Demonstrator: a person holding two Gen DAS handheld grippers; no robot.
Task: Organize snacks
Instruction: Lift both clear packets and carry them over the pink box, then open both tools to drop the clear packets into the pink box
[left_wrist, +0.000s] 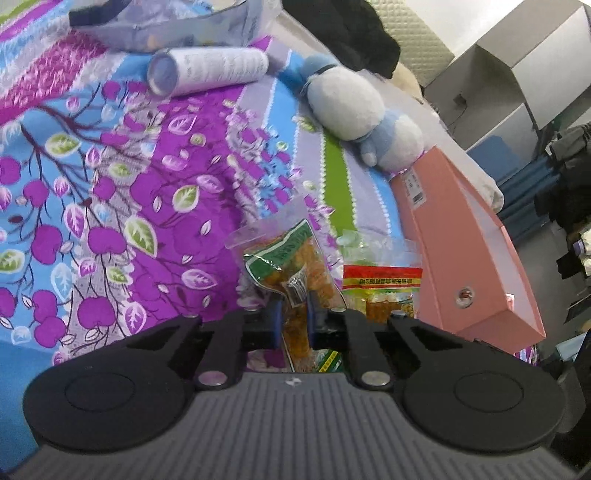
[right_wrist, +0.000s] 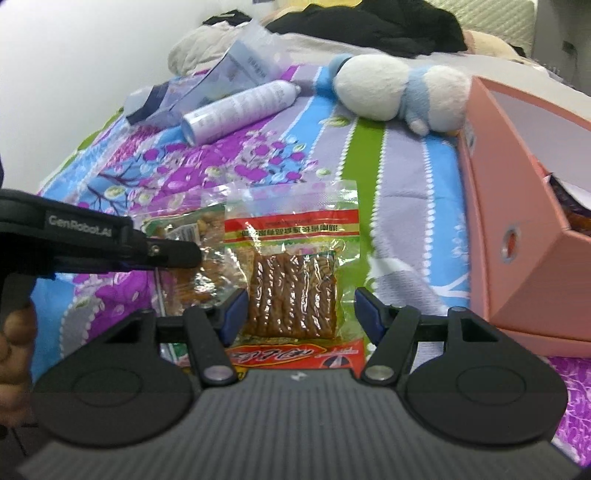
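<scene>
Presently: green-label snack pack (left_wrist: 291, 273) pinched in closed left gripper (left_wrist: 293, 317) | red-label snack pack (right_wrist: 291, 273) on bedspread (right_wrist: 406, 177), straddled by open right gripper (right_wrist: 301, 306), ungripped | pink box (right_wrist: 517, 229) partly filled; two packs judged outstanding.

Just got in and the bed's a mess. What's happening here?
A person is sorting snacks with two handheld tools. The left tool is shut on the green-labelled snack pack. The right tool is open, straddling the red-labelled snack pack lying on the bedspread. The pink box sits open alongside.
</scene>
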